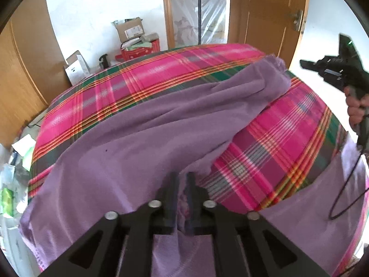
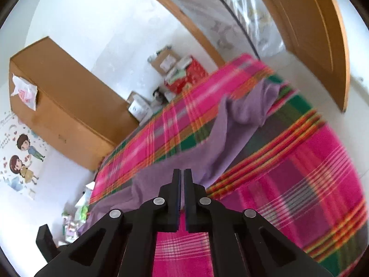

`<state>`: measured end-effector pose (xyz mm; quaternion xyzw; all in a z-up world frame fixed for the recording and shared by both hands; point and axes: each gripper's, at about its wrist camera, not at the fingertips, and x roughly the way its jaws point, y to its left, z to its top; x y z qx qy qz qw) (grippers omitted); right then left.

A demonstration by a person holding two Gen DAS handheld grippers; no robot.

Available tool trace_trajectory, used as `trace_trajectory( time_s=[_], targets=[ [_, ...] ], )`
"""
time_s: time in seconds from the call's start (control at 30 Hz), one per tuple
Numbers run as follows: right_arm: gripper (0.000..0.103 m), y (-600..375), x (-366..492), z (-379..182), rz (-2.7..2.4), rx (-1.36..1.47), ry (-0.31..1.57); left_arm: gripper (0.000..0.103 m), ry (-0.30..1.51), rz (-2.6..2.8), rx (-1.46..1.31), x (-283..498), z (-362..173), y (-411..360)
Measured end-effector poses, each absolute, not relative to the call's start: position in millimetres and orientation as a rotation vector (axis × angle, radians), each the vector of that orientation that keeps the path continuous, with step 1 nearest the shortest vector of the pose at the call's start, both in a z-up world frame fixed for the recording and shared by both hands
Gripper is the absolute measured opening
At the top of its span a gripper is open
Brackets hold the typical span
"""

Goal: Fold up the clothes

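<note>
A purple garment (image 1: 138,127) lies spread across a bed with a pink plaid sheet (image 1: 276,127), one long part reaching toward the far corner. My left gripper (image 1: 182,180) is low over its near edge. Its jaws stand slightly apart, with a loose bunch of purple cloth in the gap. My right gripper (image 2: 182,173) is shut with nothing in it, raised above the sheet (image 2: 299,161) and apart from the garment (image 2: 230,127). The left wrist view shows the right gripper (image 1: 305,64) at the upper right, held by a hand (image 1: 356,108) with a trailing cable.
Cardboard boxes (image 1: 130,30) and a red box (image 1: 140,50) are stacked against the far wall. A wooden wardrobe (image 2: 64,106) stands to the left and a wooden door (image 1: 269,11) beyond the bed. Loose clutter (image 1: 9,180) lies on the floor at the bed's left side.
</note>
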<state>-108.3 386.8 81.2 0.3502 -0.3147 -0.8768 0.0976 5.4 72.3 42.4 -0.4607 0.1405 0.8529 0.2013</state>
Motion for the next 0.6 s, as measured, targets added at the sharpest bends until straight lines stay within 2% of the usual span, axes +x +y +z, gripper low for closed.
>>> trace_trajectory(
  time_s=[0.03, 0.07, 0.23, 0.27, 0.33, 0.4, 0.47, 0.53, 0.6],
  targets=[
    [0.003, 388.5, -107.5, 82.6, -2.600, 1.037, -0.924, 0.023, 0.415, 2.380, -1.302, 4.1, 40.1, 74.4],
    [0.003, 388.0, -107.8, 82.8, -2.599, 1.047, -0.912, 0.024, 0.441, 2.377, -1.310, 4.0, 37.7, 76.9],
    [0.007, 382.2, -108.0, 70.5, -2.575, 1.113, -0.861, 0.024, 0.501, 2.360, -1.342, 5.6, 29.9, 82.3],
    [0.011, 382.4, -109.2, 66.1, -2.563, 1.131, -0.874, 0.024, 0.505, 2.356, -1.343, 5.5, 28.8, 82.4],
    [0.014, 383.1, -112.0, 57.5, -2.533, 1.163, -0.904, 0.024, 0.510, 2.345, -1.346, 4.8, 26.7, 82.9],
    [0.028, 384.1, -115.7, 48.9, -2.494, 1.188, -0.944, 0.024, 0.493, 2.329, -1.356, 1.5, 23.8, 84.2],
    [0.035, 382.4, -119.5, 42.8, -2.460, 1.185, -0.977, 0.024, 0.455, 2.324, -1.365, -0.3, 23.3, 84.4],
    [0.036, 380.7, -122.2, 39.1, -2.432, 1.180, -1.002, 0.022, 0.413, 2.318, -1.366, -0.2, 23.3, 84.0],
    [0.036, 378.9, -125.9, 34.2, -2.395, 1.176, -1.027, 0.012, 0.404, 2.312, -1.363, 1.5, 23.3, 83.8]
  ],
)
